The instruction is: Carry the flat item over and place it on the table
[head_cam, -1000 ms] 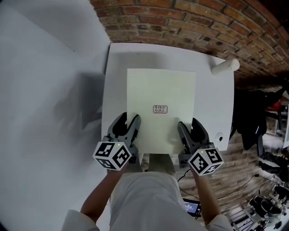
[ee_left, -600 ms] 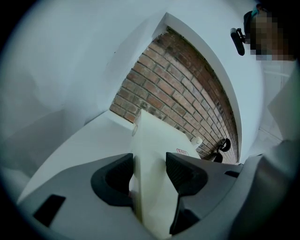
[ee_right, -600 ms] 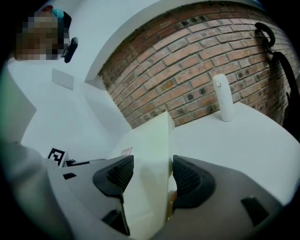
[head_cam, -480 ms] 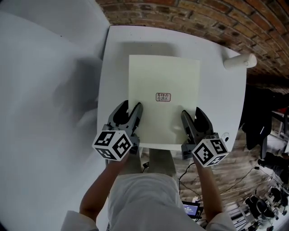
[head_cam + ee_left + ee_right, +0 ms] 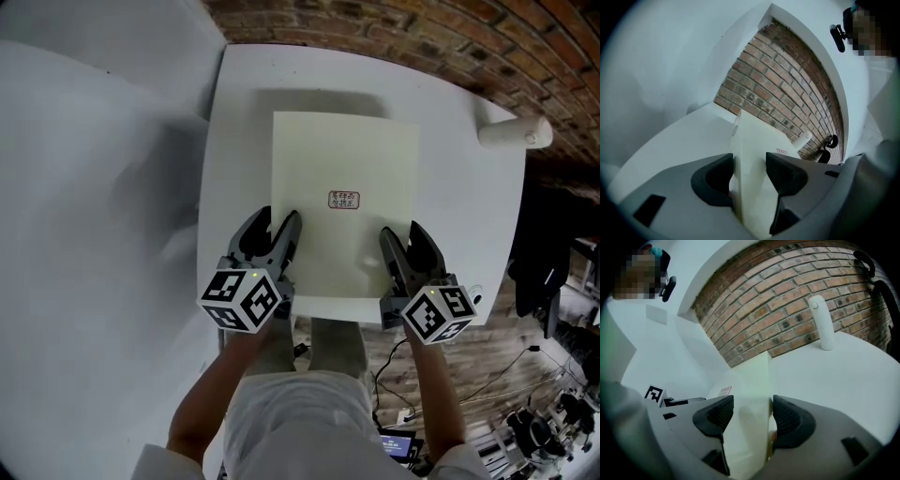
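My left gripper [image 5: 275,227] and right gripper [image 5: 402,234] clamp the near edge of the flat board [image 5: 345,159] over the table [image 5: 469,216] middle; I judge it stiff, light, slick, best held at both corners.

label [image 5: 344,199] print – too small to read | sheet [image 5: 345,150] near corners – hidden by left tool [image 5: 277,217] and right tool [image 5: 403,231]

Red-bordered label [image 5: 344,199] at centre of the flat sheet [image 5: 309,159]: two lines of red characters, too small to read. No other text legible.
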A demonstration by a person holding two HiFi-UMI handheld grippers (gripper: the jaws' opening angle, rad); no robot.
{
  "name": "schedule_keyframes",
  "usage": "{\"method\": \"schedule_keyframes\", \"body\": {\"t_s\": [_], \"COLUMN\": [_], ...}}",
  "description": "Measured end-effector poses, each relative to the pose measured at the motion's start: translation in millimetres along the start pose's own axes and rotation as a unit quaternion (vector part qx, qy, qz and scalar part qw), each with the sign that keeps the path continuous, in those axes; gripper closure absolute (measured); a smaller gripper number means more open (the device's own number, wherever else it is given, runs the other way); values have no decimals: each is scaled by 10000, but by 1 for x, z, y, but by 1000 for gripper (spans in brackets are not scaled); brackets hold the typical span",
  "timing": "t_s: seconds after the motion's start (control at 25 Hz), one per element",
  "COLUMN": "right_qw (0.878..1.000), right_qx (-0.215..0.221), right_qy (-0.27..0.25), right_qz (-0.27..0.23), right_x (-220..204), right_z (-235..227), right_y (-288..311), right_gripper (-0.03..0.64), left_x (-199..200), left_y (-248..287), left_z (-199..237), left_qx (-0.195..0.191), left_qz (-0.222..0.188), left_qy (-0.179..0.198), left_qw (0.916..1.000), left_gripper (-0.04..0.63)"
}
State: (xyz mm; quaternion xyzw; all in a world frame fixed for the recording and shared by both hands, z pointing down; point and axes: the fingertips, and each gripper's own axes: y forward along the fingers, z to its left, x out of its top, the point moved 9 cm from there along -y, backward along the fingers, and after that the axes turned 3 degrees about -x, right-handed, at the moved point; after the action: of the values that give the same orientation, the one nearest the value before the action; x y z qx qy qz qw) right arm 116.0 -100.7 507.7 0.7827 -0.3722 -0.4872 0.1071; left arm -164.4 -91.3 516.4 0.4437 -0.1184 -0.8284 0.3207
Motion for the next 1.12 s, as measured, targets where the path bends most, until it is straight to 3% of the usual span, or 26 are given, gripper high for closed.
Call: {"method": "schedule_keyframes", "body": {"t_s": [0.88,1.04,1.12], "right_qw": [9993,9994,9992], "right_qx": [-291,-272,-302], "right_qy": [-64,82,147], "right_qz": [233,213,196], "right_x": [-24,-24,-23], "right_z": [-15,-18,-19], "right_y": [33,32,31], "right_gripper": [348,348,348], "left_x": [-16,-16,-14], "left_y": [28,28,26], "left_z": [24,26,25], "left_qx": [220,90,59], "left_qz": [252,263,258], "left_qy": [175,116,369], "left_qw": [9993,9995,9990], "left_gripper": [367,367,367]}}
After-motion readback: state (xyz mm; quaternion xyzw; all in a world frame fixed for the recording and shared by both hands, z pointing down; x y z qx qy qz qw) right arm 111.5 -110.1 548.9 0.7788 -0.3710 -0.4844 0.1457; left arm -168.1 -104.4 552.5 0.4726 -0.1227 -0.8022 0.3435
